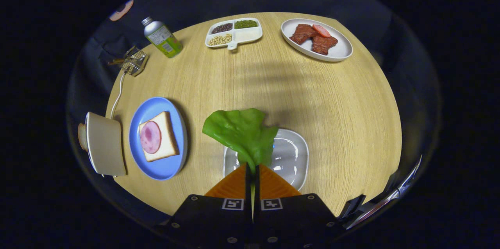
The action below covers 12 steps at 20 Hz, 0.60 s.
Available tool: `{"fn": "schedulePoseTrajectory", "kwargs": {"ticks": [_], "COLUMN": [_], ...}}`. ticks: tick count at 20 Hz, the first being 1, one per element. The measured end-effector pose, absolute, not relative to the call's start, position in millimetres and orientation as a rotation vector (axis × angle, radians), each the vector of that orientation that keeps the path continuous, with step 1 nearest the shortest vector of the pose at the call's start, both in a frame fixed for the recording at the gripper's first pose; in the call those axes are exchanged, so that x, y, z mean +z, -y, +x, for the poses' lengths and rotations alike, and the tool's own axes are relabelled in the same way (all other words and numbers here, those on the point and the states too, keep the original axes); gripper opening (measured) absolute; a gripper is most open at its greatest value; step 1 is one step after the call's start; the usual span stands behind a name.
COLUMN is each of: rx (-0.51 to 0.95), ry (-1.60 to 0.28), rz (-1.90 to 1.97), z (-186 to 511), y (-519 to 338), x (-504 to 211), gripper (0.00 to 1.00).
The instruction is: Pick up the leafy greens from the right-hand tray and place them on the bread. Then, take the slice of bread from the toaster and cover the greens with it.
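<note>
**Leafy greens pinched in the gripper above the clear tray**

Leafy greens (243,132) stand up from the tips of the gripper (252,169), whose two fingers are pressed together on the stem end, the leaf spreading just ahead of them. Under the leaf sits a clear tray (291,159) near the front edge of the round wooden desk (332,100); whether the leaf touches the tray cannot be told.

Going from the left edge: a pale toaster (104,143) hangs partly past the rim, with a slice of bread (82,136) poking out of its far side, mostly hidden. A white cord (117,96) runs from it toward a small wire object (134,61) that is hard to make out. Just beside the toaster lies a blue plate (164,167) carrying bread (166,139) topped with a round ham slice (150,137).

Along the back edge stand a tilted bottle (162,38), a divided dish (250,35) of beans and grains, and a white oval plate (340,50) with meat pieces (312,38).

Dark cloth surrounds the desk.
</note>
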<state>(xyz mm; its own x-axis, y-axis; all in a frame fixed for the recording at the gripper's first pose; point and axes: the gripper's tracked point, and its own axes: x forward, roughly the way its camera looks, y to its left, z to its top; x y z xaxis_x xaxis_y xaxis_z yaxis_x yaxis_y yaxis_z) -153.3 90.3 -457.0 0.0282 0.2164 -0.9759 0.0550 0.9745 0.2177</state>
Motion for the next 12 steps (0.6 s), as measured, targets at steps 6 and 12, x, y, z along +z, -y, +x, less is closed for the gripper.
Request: {"fn": "schedulePoseTrajectory", "kwargs": {"ticks": [6, 12], "rx": [0.2, 0.265], "ry": [-1.5, -1.49], "rz": [0.217, 0.191], "z": [-136, -125], "y": [-134, -184], "x": [-431, -428], "gripper": [0.02, 0.02]}}
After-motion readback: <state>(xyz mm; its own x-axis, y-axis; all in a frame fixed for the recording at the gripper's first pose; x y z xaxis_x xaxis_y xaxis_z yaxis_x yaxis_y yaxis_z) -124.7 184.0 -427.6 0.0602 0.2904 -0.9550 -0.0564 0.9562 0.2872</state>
